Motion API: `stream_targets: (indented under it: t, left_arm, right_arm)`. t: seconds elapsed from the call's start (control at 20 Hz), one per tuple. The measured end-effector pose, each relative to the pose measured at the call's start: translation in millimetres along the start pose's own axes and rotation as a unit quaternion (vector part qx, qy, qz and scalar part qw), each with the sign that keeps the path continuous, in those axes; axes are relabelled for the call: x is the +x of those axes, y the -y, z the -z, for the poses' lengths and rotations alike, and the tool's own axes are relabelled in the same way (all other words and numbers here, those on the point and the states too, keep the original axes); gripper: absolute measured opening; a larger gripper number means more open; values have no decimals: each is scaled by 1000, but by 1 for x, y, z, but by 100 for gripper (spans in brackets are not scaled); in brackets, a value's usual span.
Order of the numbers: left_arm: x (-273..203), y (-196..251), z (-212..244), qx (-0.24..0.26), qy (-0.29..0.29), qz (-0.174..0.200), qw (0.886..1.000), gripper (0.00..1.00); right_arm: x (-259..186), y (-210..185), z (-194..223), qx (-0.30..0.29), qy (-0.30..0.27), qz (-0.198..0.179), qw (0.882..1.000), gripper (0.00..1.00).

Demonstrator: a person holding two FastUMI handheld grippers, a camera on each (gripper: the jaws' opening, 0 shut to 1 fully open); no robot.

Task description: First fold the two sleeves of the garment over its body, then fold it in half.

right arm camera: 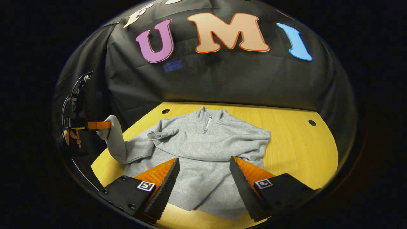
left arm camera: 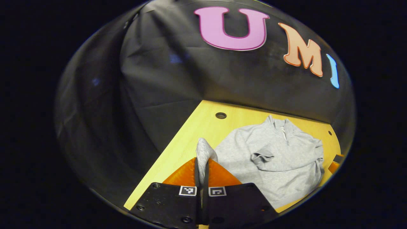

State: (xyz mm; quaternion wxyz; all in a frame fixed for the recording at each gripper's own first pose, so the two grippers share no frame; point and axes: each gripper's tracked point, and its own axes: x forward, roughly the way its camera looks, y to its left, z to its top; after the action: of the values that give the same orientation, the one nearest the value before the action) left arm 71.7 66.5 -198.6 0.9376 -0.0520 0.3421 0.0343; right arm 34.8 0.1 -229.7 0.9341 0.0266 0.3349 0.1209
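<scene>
The left tongs (left arm camera: 201,173) are covering the sleeve (left arm camera: 203,152) end pinched between them. In the right gripper view the right tongs (right arm camera: 203,178) are standing over the sweatshirt (right arm camera: 203,149) hem — its lower edge is running out of sight. The hand (right arm camera: 71,136) holding the far tongs is sitting half cut off, too dim to make out.

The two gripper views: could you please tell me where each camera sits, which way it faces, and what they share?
Left gripper view: rides on the left claw, low by the table's edge, facing along it to the grey sweatshirt; its own fingers pinch a lifted sleeve.
Right gripper view: rides on the right claw, above the sweatshirt's hem, facing the collar; its own fingers stand open.
Shared: sweatshirt, table, the lifted sleeve; the right gripper view also shows the left claw and a hand holding it.
</scene>
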Motion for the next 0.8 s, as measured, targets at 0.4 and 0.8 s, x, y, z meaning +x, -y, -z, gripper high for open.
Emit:
stream_targets:
  t: [0.4,0.8]
  left_arm:
    - [15,89,-51,32,40,64,997,0]
    - [14,216,-74,66,64,154,984,0]
  right_arm:
    - [-28,38,17,25,-3,31,999,98]
    - [-64,58,37,20,-9,47,999,95]
